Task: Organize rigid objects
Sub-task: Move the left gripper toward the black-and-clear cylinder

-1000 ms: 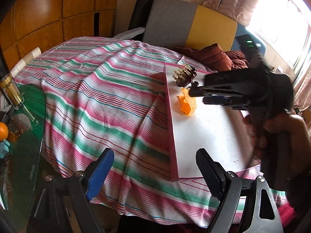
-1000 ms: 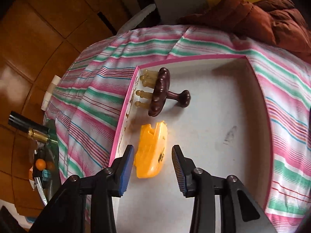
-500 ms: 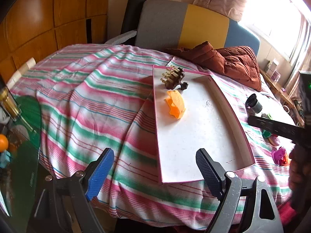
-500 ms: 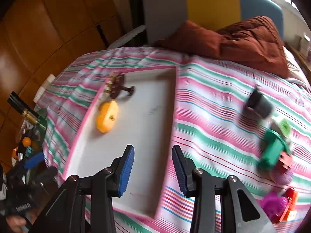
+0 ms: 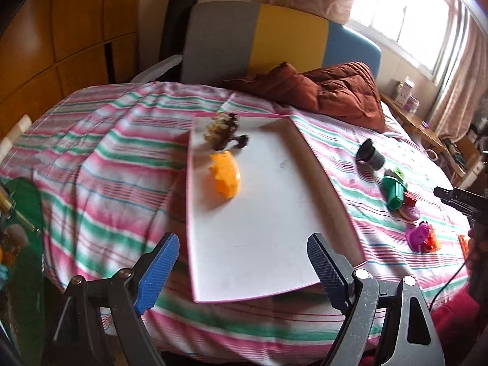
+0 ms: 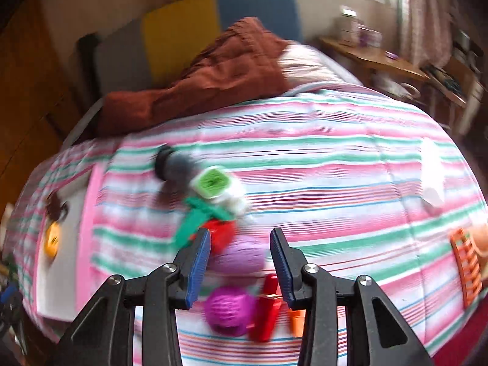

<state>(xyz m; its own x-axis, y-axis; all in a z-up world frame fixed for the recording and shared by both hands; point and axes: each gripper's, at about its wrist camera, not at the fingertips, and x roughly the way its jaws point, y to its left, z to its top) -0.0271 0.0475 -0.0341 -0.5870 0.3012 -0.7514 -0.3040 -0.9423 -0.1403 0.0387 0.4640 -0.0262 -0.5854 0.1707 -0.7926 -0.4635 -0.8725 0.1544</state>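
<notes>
A white tray with a pink rim (image 5: 259, 244) lies on the striped bed and holds a brown massager (image 5: 224, 129) and an orange toy (image 5: 225, 175). My left gripper (image 5: 241, 270) is open and empty over the tray's near edge. Right of the tray lie a black-grey jar (image 5: 370, 155), a green toy (image 5: 393, 190) and a magenta toy (image 5: 419, 235). My right gripper (image 6: 239, 263) is open and empty, hovering above a pale purple piece (image 6: 241, 256), with a magenta toy (image 6: 228, 309) and a red piece (image 6: 268, 308) just below. The right wrist view is blurred.
A rust-brown quilt (image 5: 329, 88) lies at the head of the bed by a grey, yellow and blue headboard (image 5: 274, 42). An orange slatted object (image 6: 465, 262) sits at the bed's right. A green glass table (image 5: 21, 244) stands at left.
My right gripper has swung from the tray to the right, over the pile of small toys. The left view has turned right, showing the toys. Both grippers stay open.
</notes>
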